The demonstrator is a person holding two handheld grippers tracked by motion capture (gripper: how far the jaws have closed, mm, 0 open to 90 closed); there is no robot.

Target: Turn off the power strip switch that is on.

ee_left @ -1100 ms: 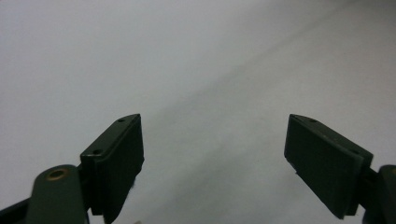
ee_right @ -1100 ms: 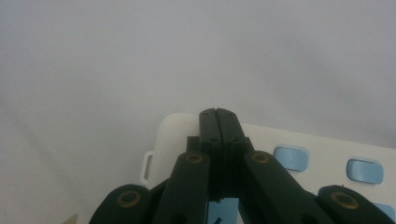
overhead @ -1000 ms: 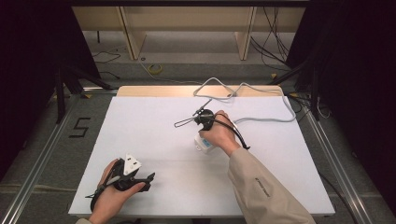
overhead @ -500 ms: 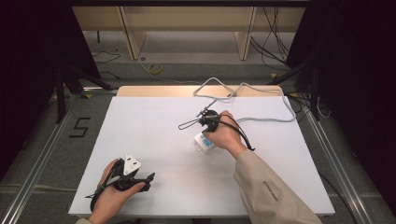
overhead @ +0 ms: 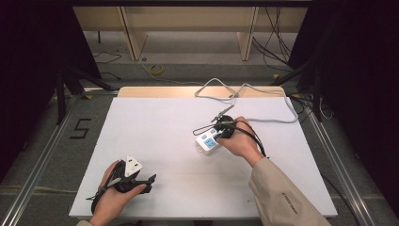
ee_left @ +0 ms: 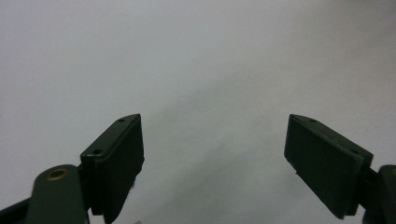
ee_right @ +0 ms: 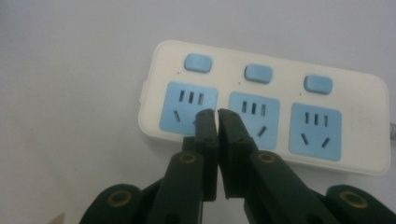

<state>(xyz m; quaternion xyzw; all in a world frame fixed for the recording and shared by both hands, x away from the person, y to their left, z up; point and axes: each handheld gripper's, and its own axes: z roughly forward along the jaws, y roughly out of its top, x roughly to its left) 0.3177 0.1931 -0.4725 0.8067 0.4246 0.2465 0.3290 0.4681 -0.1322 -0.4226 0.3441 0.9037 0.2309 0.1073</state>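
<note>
The white plastic power strip with three blue sockets and three blue switches (overhead: 208, 141) lies flat on the white rectangular tabletop (overhead: 160, 127), right of its middle. Its grey cable (overhead: 263, 117) loops toward the far edge, where a pale wooden strip (overhead: 155, 91) borders the top. The right gripper (ee_right: 216, 114) hangs just above the strip between its first two sockets; its jaws have just been opening, stand a sliver apart and hold nothing. The left gripper (ee_left: 212, 154) rests near the front left corner, jaws spread wide over bare white surface. Grey floor, metal rails (overhead: 42, 150), loose cables and pale wooden frames (overhead: 131, 33) surround the table; black curtains (overhead: 33, 56) flank both sides.
</note>
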